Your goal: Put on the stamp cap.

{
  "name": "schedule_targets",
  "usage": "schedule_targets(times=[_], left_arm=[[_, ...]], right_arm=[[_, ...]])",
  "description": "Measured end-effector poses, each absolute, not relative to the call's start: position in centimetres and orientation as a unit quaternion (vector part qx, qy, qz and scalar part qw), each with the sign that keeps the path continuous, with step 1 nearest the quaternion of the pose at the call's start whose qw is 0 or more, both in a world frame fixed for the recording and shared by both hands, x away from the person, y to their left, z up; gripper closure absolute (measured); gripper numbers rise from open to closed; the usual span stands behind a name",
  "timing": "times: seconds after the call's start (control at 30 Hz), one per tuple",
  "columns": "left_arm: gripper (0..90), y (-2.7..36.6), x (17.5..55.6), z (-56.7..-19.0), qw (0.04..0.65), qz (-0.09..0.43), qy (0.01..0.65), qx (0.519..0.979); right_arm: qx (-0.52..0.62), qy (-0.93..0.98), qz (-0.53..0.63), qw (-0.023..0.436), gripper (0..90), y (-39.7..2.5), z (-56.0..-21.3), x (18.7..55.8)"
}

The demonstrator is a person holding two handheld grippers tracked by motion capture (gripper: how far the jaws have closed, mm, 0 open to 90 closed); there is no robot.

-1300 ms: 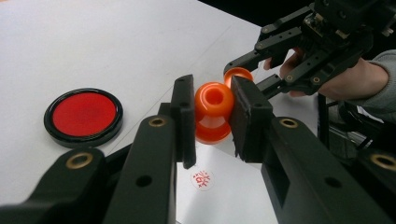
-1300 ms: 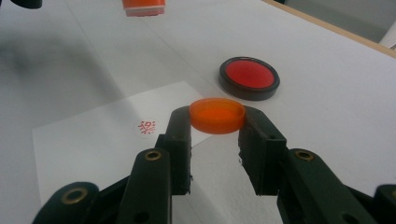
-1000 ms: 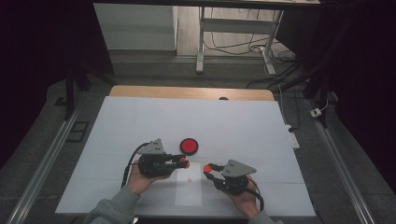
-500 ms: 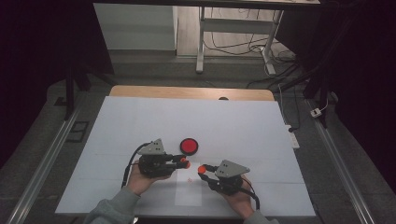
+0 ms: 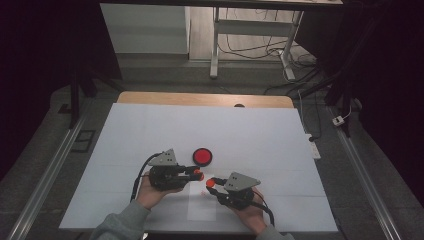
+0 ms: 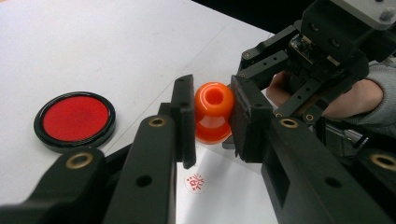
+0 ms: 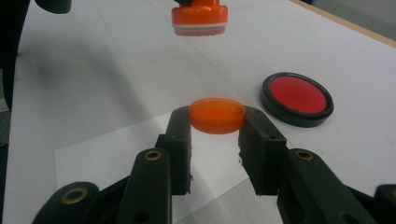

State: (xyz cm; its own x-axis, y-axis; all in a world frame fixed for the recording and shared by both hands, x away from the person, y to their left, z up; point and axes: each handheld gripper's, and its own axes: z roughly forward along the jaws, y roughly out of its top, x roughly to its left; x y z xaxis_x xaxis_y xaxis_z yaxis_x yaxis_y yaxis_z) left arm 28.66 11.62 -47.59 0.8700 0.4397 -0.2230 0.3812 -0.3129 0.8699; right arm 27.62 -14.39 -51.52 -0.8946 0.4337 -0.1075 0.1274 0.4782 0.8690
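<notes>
My left gripper (image 5: 196, 174) is shut on an orange stamp (image 6: 214, 112), gripped by its knobbed handle and held above the table. In the right gripper view the stamp's base (image 7: 200, 18) hangs at the top, its white face turned down. My right gripper (image 5: 212, 184) is shut on the stamp's round orange cap (image 7: 217, 114), held level just in front of the stamp and a little lower. A round red ink pad (image 5: 202, 156) in a black case lies open on the table just beyond both grippers. Below them lies a white paper slip (image 5: 202, 205) bearing a red stamped mark (image 6: 196, 182).
A white sheet (image 5: 260, 140) covers the table, with a wooden edge (image 5: 200, 98) at the far side. Metal rails (image 5: 45, 175) run down both sides. A white table leg frame (image 5: 215, 45) and cables lie on the floor beyond.
My right gripper has shifted left with the cap, closer to the stamp in my left gripper. The left gripper has barely moved.
</notes>
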Motion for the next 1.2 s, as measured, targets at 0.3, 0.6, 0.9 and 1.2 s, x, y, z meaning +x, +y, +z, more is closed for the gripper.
schedule_targets(times=[0.3, 0.6, 0.9, 1.2], left_arm=[[72.0, 11.2, 28.5, -47.7, 0.526, 0.027, 0.249, 0.813], [72.0, 10.9, 28.6, -47.8, 0.524, 0.023, 0.248, 0.814], [72.0, 10.4, 28.6, -48.1, 0.522, 0.021, 0.247, 0.816], [72.0, 10.1, 28.5, -48.2, 0.521, 0.020, 0.243, 0.818]], right_arm=[[0.162, 0.846, 0.483, 0.155, 64.4, -13.9, -51.5, 27.6], [0.162, 0.843, 0.488, 0.157, 64.4, -13.7, -51.5, 27.6], [0.159, 0.838, 0.497, 0.157, 64.4, -13.5, -51.2, 27.6], [0.163, 0.834, 0.504, 0.155, 64.4, -13.6, -51.1, 27.6]])
